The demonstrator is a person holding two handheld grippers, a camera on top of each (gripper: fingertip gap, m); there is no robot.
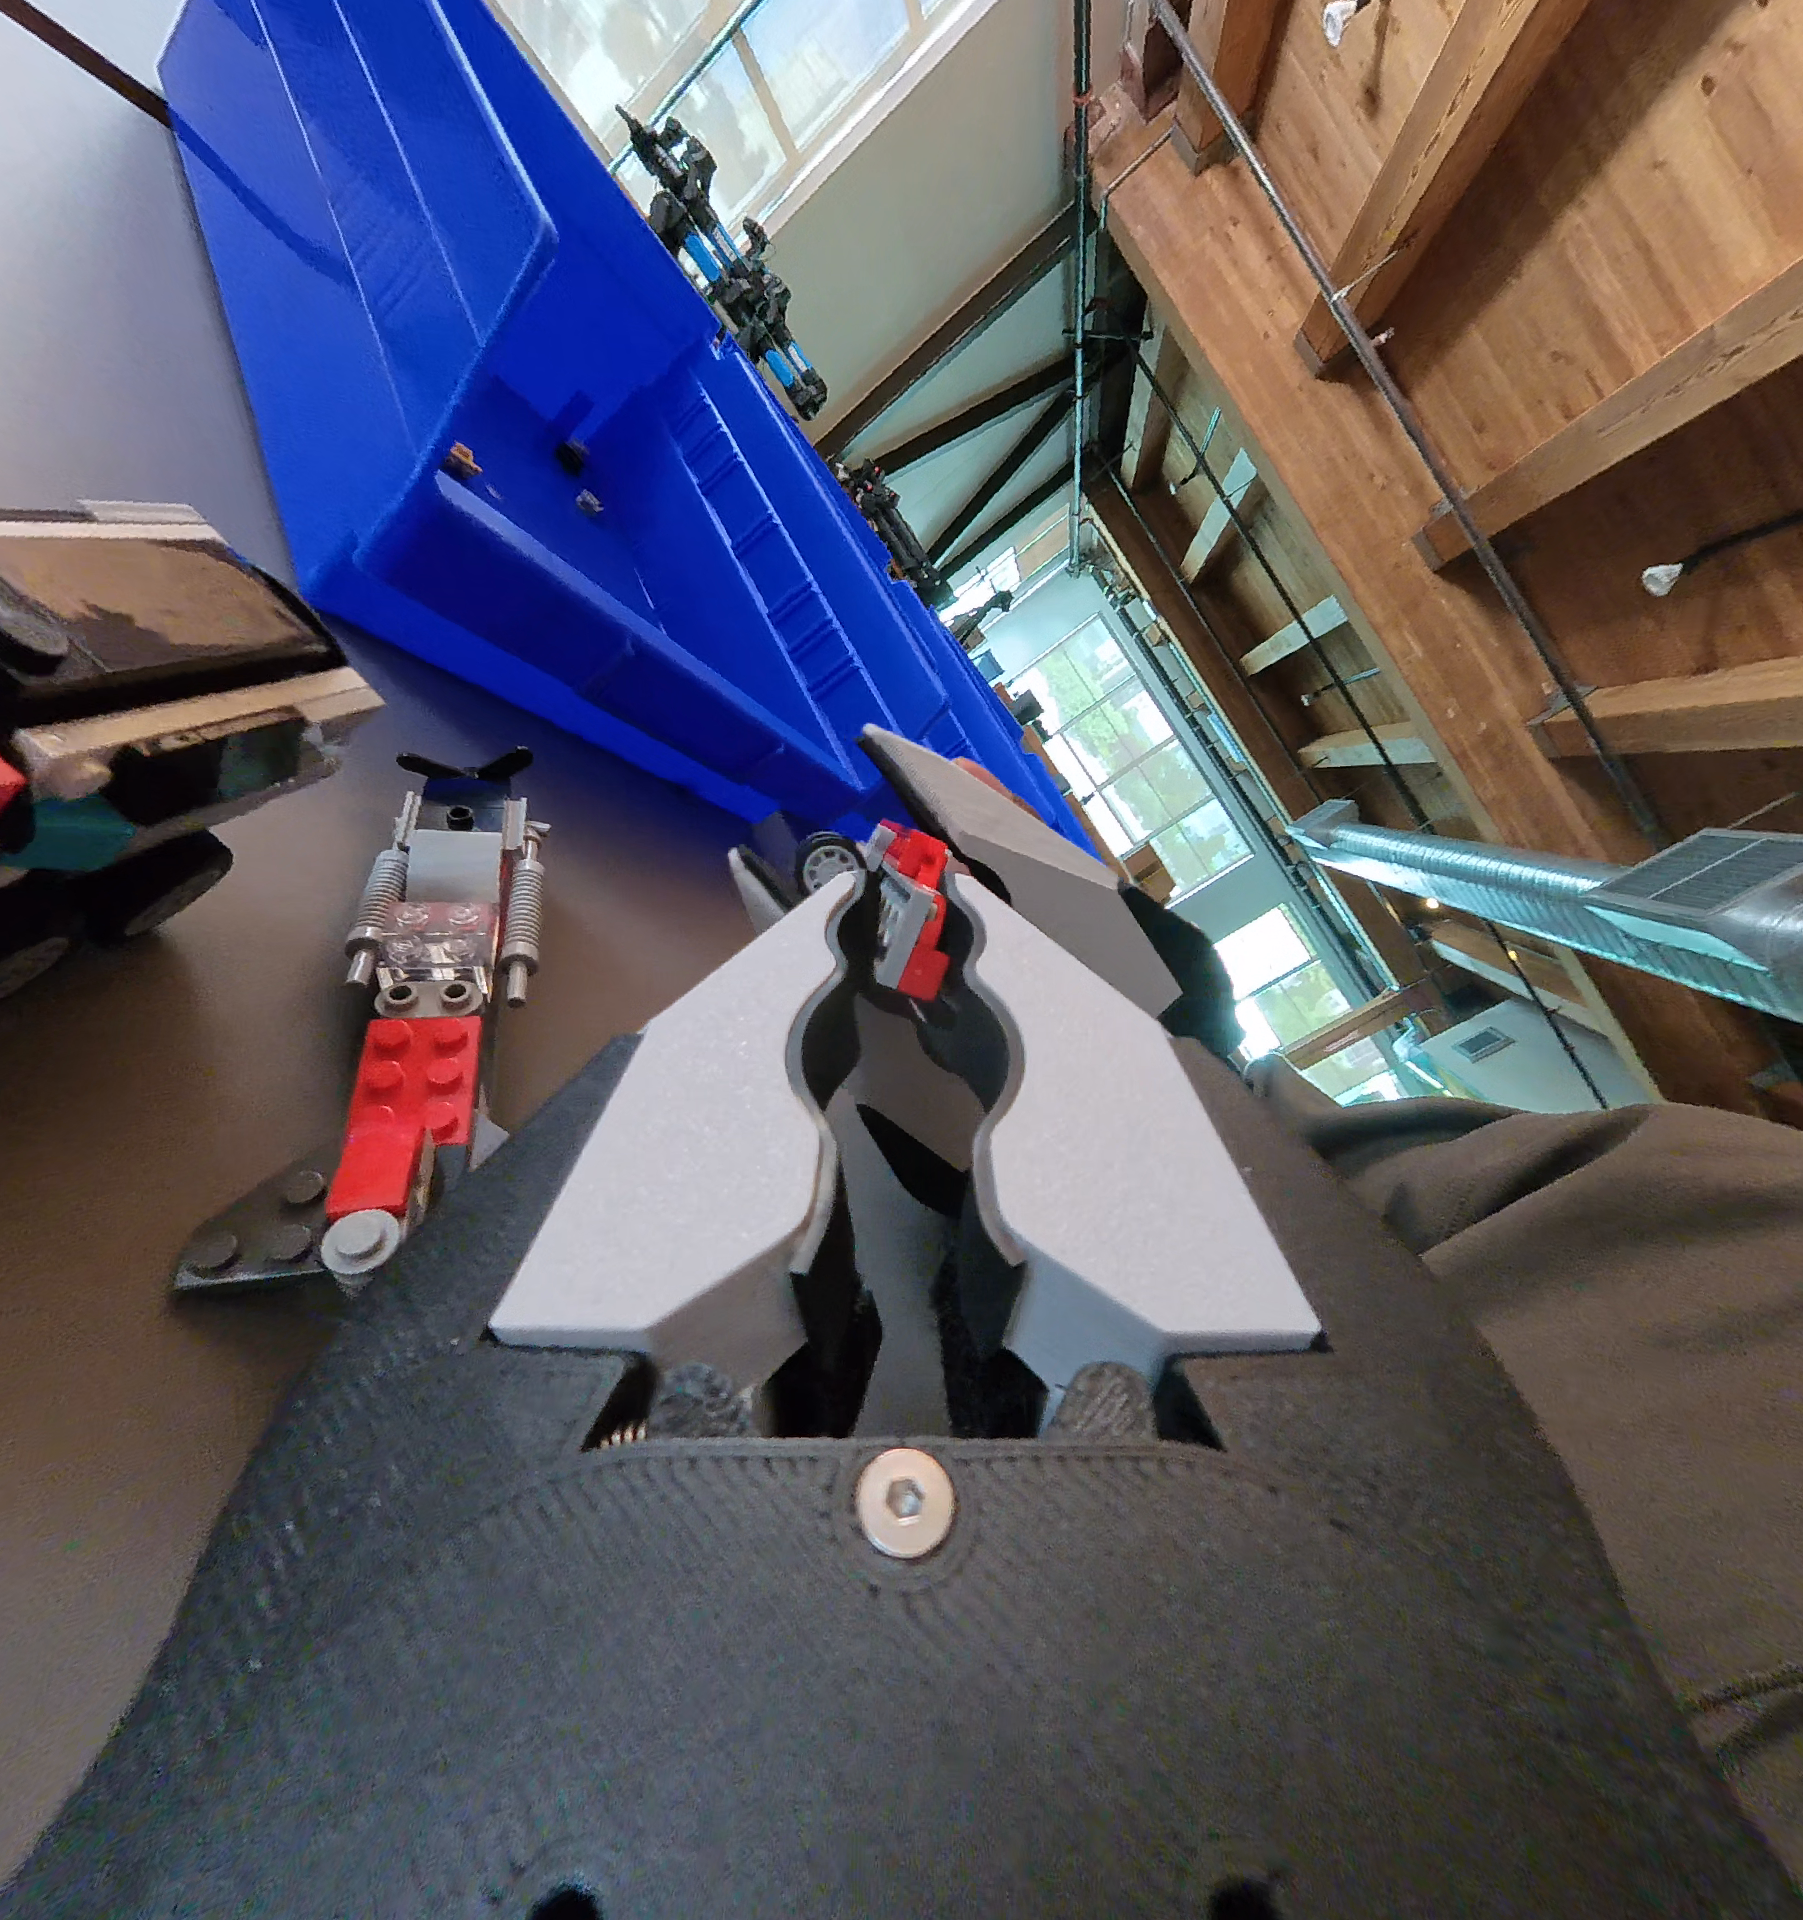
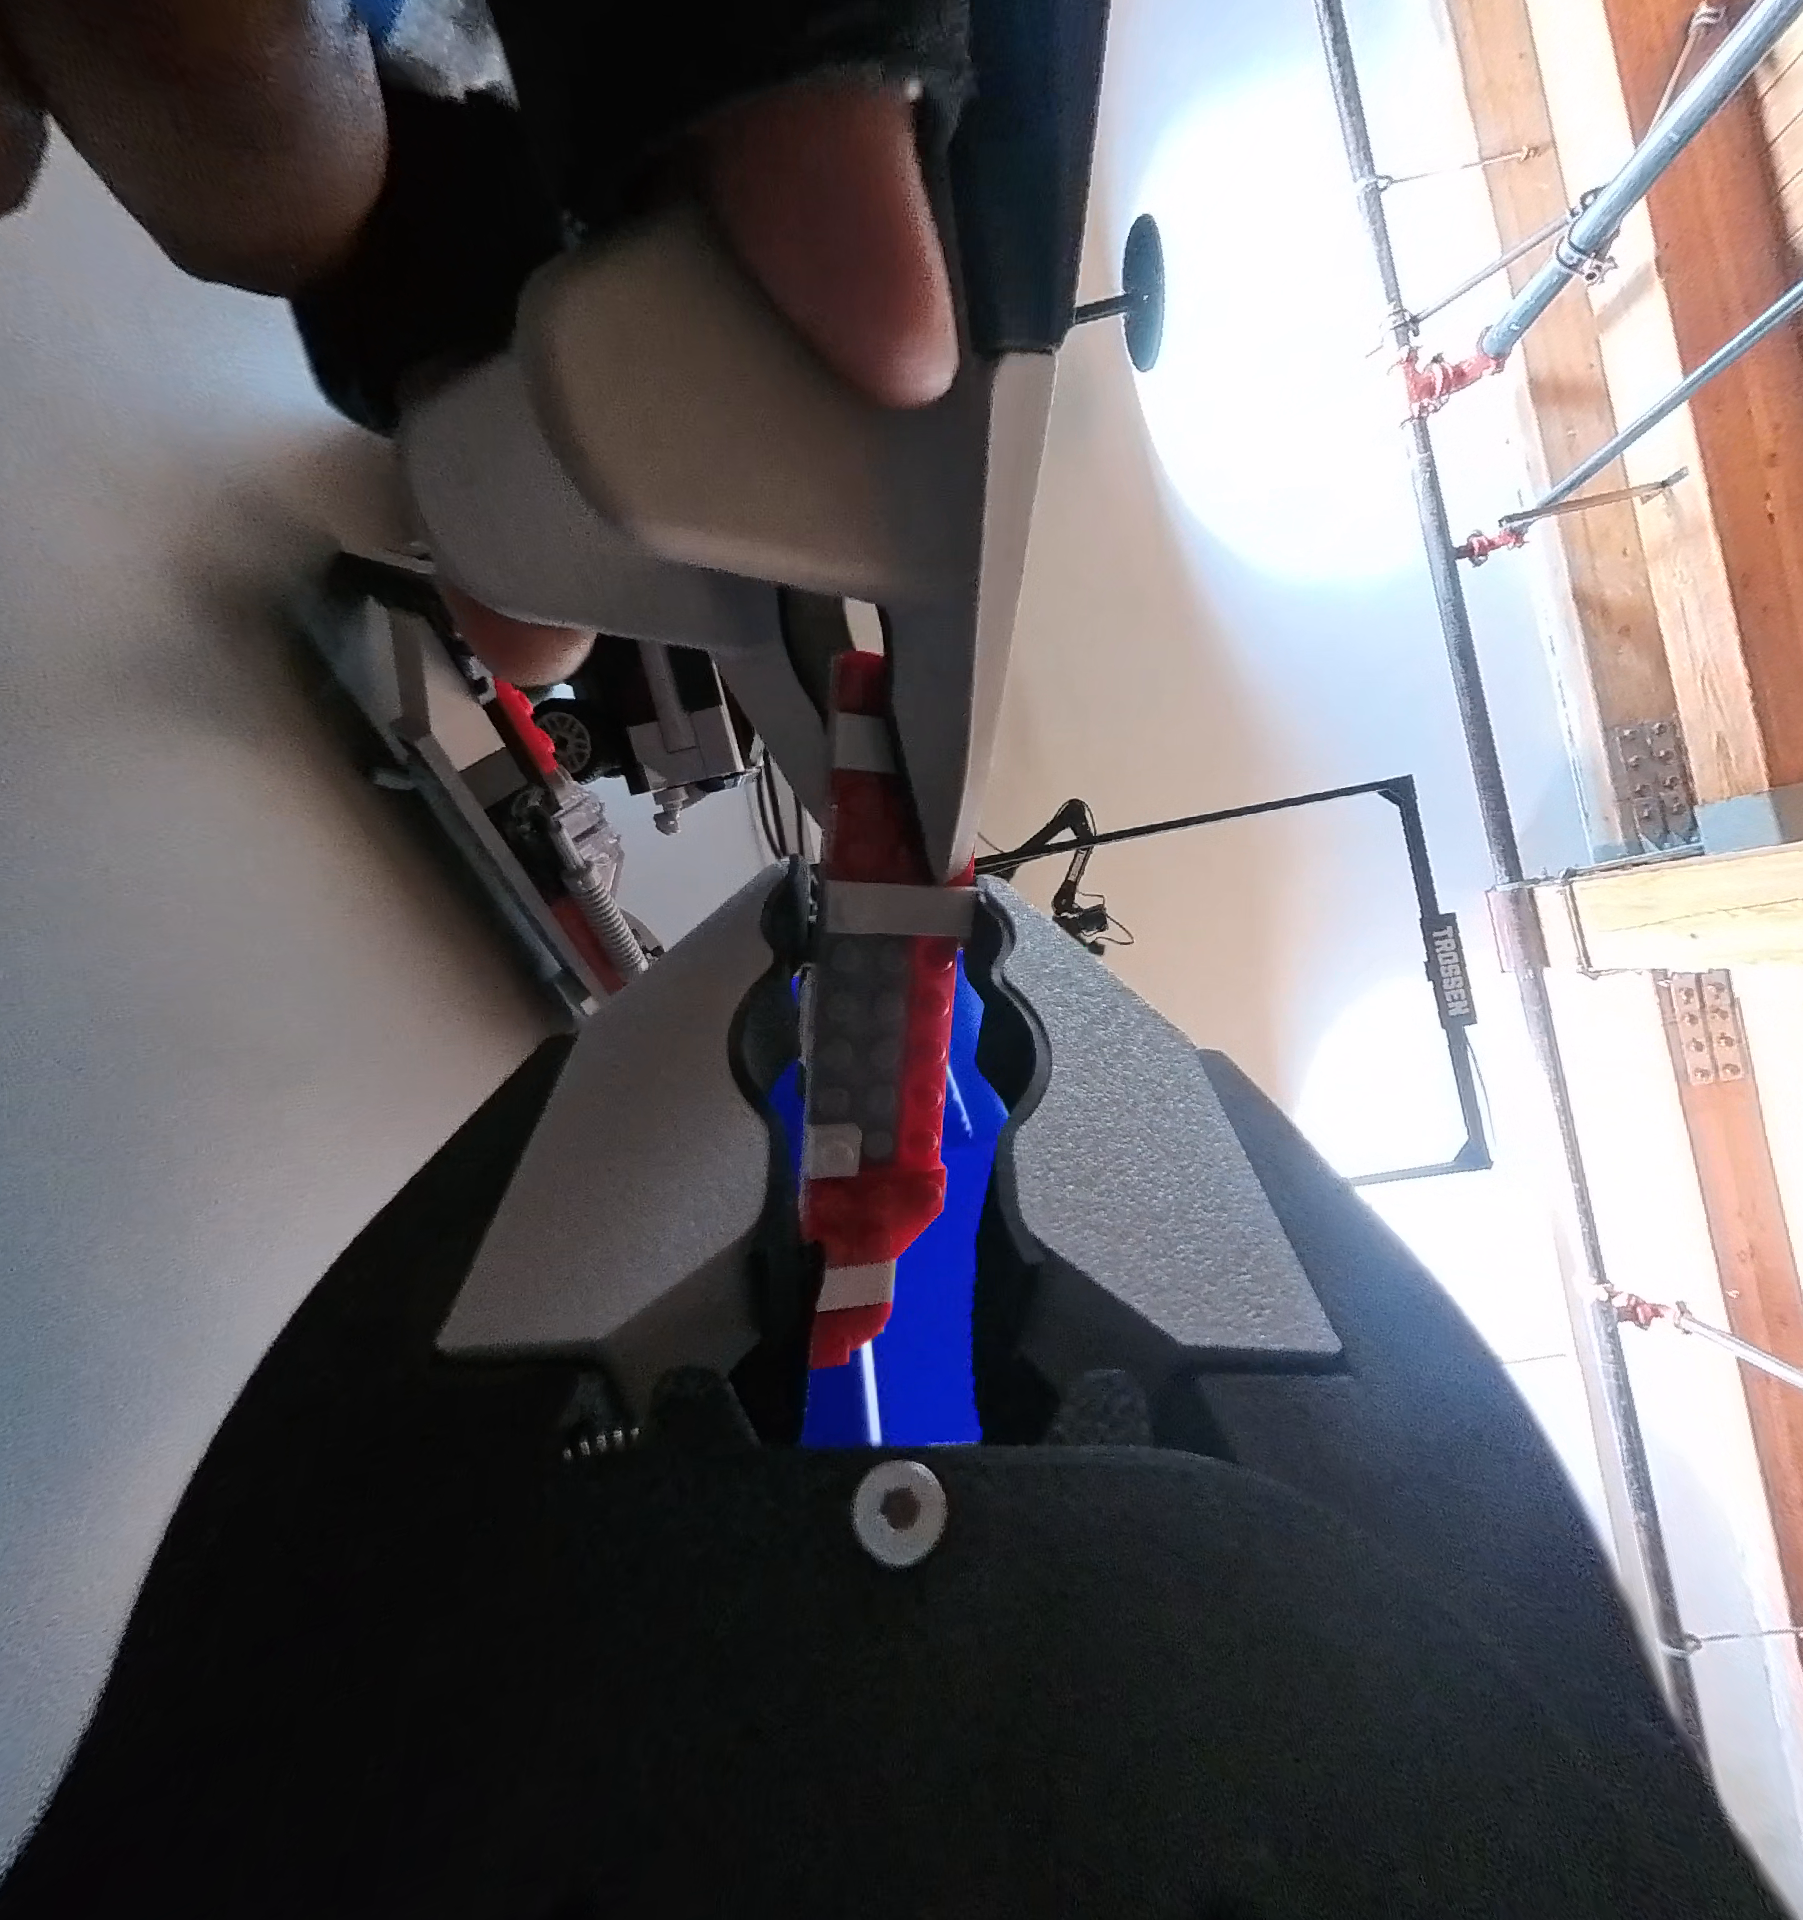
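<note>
1. Grey fingertips of the left gripper [image 1: 902, 935] are seen pinched on a small red and grey brick assembly [image 1: 912, 925], held aloft above the dark tabletop [image 1: 97, 1195].
2. The same brick assembly [image 2: 876, 1039] is clamped across its width by the right gripper [image 2: 881, 904]; its pads are pressed against a grey crosspiece and the red edge (the long body runs back between the fingers toward the camera).
3. Both grippers meet tip to tip: the left one's fingers [image 2: 938, 665] are seen in the right wrist view closed on the far end of the piece, with a person's hand [image 2: 835, 239] wrapped over that gripper's grey body.
4. The right gripper [image 1: 1011, 842] is shown in the left wrist view as a grey wedge coming in from the upper right, tilted steeply.
5. A red, grey and clear brick model [image 1: 419, 997] with spring parts lies flat on the tabletop, left of the left gripper and apart from it.
6. A larger black brick vehicle [image 1: 97, 675] stands at the tabletop's left edge.
7. Blue bins [image 1: 440, 343] are lined along the far edge.
</note>
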